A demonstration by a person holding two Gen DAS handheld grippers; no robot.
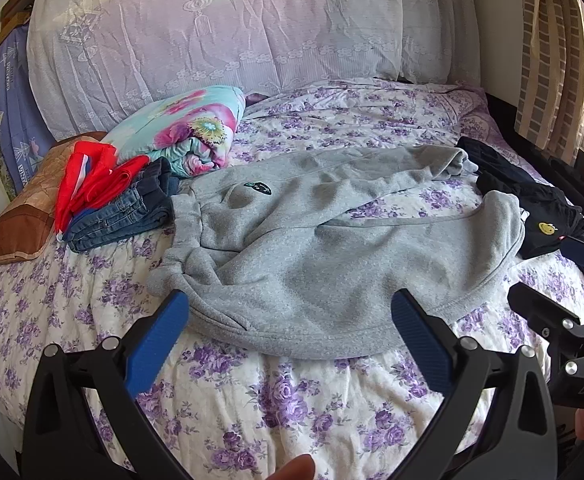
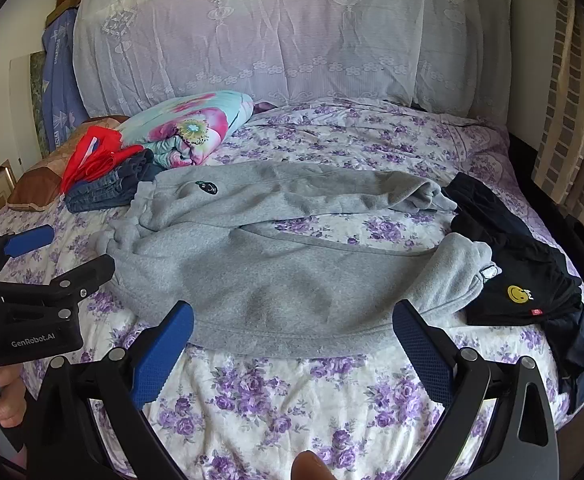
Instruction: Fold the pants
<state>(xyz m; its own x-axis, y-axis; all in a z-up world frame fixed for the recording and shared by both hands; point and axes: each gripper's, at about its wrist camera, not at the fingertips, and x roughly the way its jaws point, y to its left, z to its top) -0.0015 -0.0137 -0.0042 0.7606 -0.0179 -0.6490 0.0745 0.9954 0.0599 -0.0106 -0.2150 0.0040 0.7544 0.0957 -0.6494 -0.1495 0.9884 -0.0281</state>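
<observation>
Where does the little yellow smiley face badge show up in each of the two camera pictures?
Left wrist view: smiley badge at the far right edge, on the black garment.
Right wrist view: smiley badge lower right, on the same black garment.
Shared landmark: the grey pants lie just left of it.

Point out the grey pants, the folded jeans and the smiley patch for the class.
Grey pants point(image 2: 276, 264): right wrist view, on the seat area.
Folded jeans point(image 1: 112, 220): left wrist view, on the denim stack's side.
Smiley patch point(image 2: 516, 294): right wrist view, on the yellow face.
</observation>
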